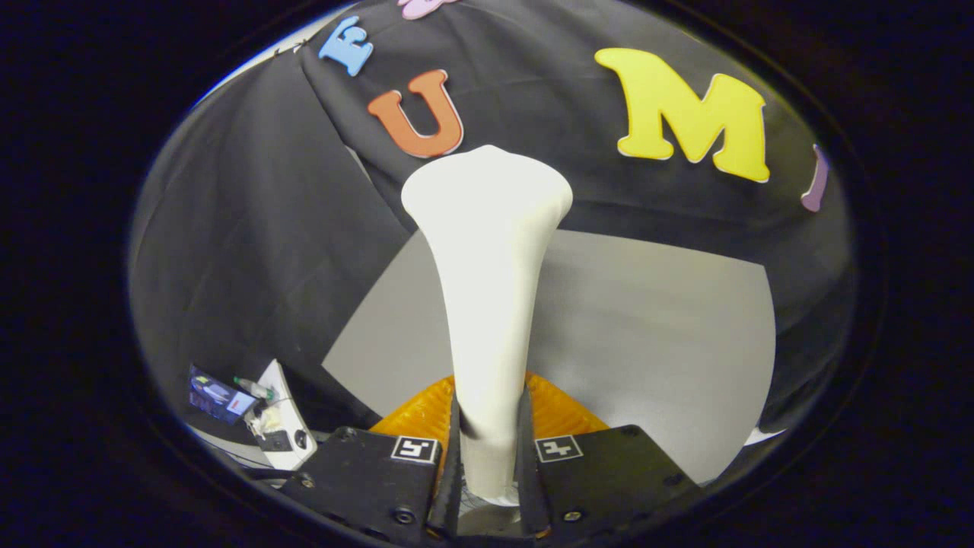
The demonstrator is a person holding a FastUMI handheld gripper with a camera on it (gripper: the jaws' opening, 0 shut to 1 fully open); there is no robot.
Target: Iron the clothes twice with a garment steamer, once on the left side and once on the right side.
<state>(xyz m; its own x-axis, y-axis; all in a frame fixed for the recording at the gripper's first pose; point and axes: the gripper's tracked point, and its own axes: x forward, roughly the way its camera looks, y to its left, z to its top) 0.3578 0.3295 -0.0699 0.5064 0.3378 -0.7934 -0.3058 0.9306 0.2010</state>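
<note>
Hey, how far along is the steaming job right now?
Done: the white garment steamer is picked up, the gripper shut on its handle. In hand: it is held up before the grey cloth, head not visibly touching. Left: both passes, judging by this view.

No readable words, brands or numbers here. The only signs are two square black-and-white markers (415, 449), one on each black finger block of the gripper (488, 457), sitting either side of the white steamer (487, 304) the fingers clamp. A small screen (217, 396) left of the gripper is too tiny to read.
</note>
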